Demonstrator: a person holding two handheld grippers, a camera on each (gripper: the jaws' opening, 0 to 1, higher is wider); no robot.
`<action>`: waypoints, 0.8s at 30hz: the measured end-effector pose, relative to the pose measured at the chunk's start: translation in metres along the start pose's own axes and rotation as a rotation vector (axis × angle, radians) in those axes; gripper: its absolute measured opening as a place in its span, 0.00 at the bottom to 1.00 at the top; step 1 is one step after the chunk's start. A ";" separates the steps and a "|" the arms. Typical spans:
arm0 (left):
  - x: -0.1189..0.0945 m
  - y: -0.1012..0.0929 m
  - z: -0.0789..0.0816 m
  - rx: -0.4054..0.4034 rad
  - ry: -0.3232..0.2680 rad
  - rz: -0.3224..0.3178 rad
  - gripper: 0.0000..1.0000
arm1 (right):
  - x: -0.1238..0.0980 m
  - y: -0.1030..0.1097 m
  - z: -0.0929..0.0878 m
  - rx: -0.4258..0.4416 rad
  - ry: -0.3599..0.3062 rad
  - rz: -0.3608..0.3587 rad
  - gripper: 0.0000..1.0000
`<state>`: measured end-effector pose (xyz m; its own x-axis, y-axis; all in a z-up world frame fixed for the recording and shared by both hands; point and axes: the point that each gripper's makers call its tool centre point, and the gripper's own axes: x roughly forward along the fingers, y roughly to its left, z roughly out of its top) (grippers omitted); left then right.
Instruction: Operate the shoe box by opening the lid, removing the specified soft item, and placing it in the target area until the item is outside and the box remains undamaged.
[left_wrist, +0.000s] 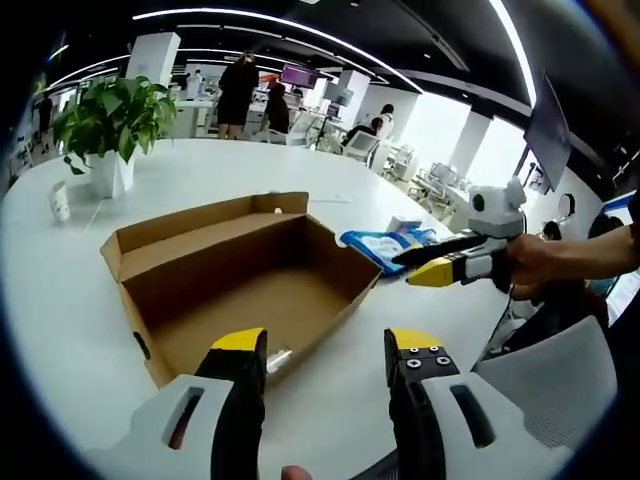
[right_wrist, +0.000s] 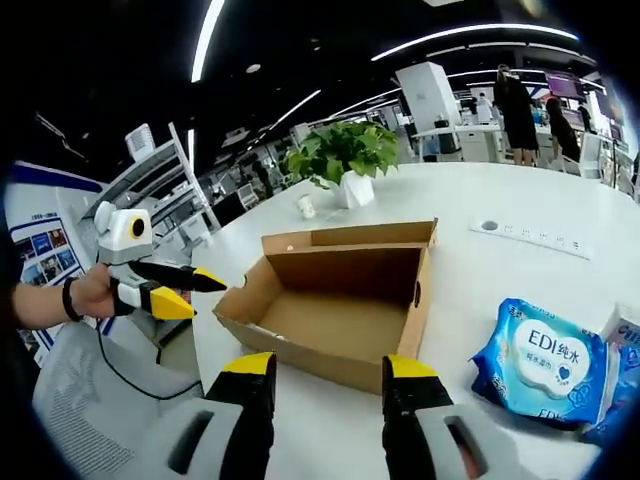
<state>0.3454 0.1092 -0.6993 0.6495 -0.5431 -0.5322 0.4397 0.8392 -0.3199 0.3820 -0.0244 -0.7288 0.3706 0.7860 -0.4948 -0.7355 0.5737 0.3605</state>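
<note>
Centrally, one open cardboard shoe box sits on a large white surface, with bare room on all sides of it. Its lid is folded back flat along the far side in the left gripper view, and the same box shows from the opposite side in the right gripper view. The box interior is mostly bare brown cardboard; something small and pale lies at its near bottom edge in the left gripper view, too unclear to name.

One soft blue pack of wet wipes lies outside the box on the surface, just beside its right wall in the right gripper view, near the surface's edge. The same pack shows past the box's right corner in the left gripper view.

Left tool hovers at the near edge of the box, jaws spread and holding nothing. Right tool hovers at the box's near wall, jaws likewise spread and bare.

One potted green plant stands toward the far left edge of the surface, with one small white cup near it. A white power strip lies flat behind the box in the right gripper view.
</note>
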 end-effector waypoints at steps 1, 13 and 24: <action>0.000 0.002 0.002 0.004 0.002 0.002 0.48 | 0.000 0.000 -0.001 0.003 0.001 0.002 0.40; 0.003 0.031 0.017 0.067 0.036 0.021 0.47 | -0.003 0.007 -0.003 0.027 -0.020 0.006 0.40; 0.005 0.065 0.014 0.117 0.116 0.042 0.47 | -0.004 0.008 -0.002 0.025 -0.033 0.002 0.41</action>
<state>0.3865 0.1609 -0.7116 0.5955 -0.4953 -0.6325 0.4872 0.8487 -0.2059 0.3730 -0.0235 -0.7257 0.3879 0.7939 -0.4682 -0.7218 0.5776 0.3813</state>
